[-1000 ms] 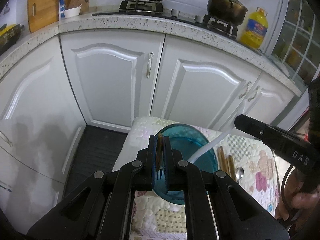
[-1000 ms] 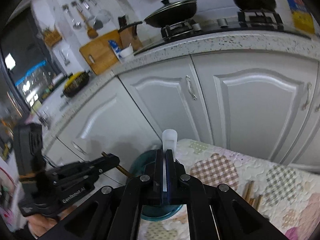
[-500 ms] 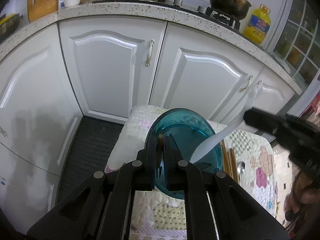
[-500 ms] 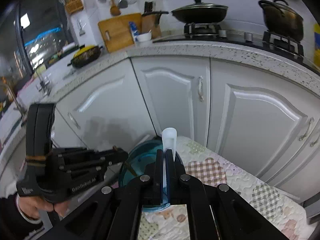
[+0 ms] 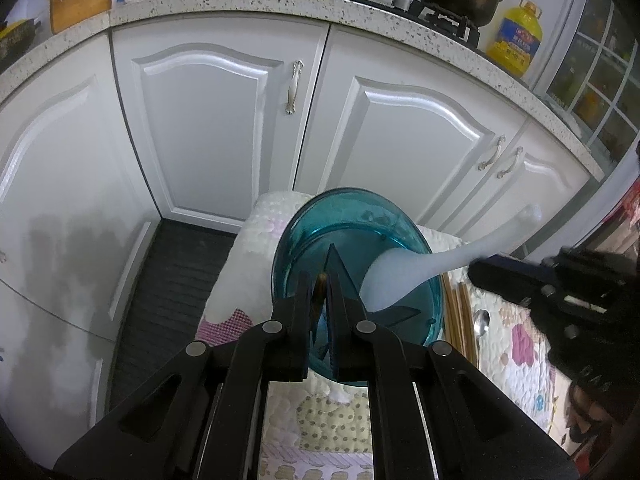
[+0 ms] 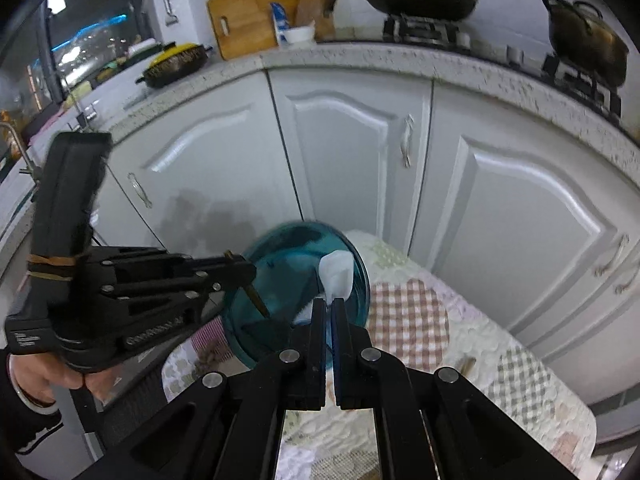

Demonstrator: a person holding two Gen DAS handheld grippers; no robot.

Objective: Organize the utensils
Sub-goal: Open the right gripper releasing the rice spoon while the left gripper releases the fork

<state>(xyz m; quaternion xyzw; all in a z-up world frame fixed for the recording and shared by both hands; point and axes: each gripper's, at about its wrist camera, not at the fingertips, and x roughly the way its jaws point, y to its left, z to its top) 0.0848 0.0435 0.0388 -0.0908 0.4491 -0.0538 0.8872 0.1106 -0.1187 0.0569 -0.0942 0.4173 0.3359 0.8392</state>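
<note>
Left wrist view: a white plastic spoon [image 5: 404,276] is hanging bowl-down over the teal tray [image 5: 432,276], which is sitting at the far left corner of the quilted table [image 5: 320,420]. The right gripper [image 6: 329,304] is pinching its handle, fingers nearly together. The left gripper [image 5: 321,280] is clamping a thin brown utensil [image 6: 253,293] above the tray. Wooden chopsticks [image 5: 456,312] and a metal spoon [image 5: 481,322] are lying just right of the tray.

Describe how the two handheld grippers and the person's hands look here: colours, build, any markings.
Both are matte black linkage grippers with silver pivot bolts and blue-edged finger pads. The left gripper has a tall black block on its handle, brown rubber bands and faint white lettering; the bare left hand wears a dark sleeve. The right gripper carries white lettering.
</note>
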